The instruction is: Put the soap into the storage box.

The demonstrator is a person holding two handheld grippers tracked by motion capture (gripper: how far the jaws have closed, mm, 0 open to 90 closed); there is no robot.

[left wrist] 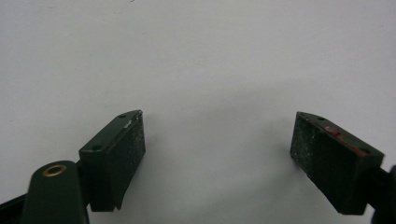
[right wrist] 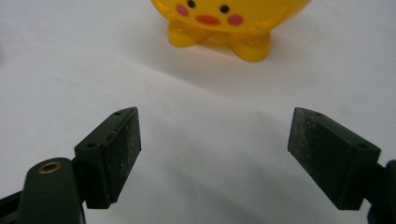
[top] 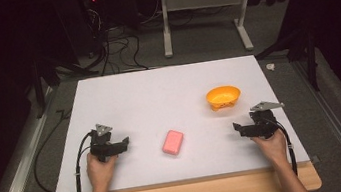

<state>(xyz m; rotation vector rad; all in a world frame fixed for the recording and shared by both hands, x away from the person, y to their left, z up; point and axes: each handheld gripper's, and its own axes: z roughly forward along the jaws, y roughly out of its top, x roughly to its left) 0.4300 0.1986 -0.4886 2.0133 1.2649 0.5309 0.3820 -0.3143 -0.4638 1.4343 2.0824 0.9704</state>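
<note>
Yellow bowl [top: 223, 96] toward table's [top: 123, 97] far right corner, untouched. Pink soap [top: 173, 142] near front edge, mid-table. Right gripper [top: 238, 128] nearest bowl, jaws wide, empty. Left gripper [top: 123, 143] likewise spread, empty. Nothing grasped yet; whole job ahead.

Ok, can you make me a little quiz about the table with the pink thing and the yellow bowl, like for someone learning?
1. True or false: the pink soap lies inside the yellow bowl.
2. Which gripper is nearer the bowl? A) left gripper B) right gripper
3. What is painted on the side of the bowl, as the right gripper view shows it?

Key
1. False: it lies on the white table, apart from the bowl, between the two grippers.
2. B
3. A little face with two dark eyes, pink cheeks and an orange mouth.
</note>
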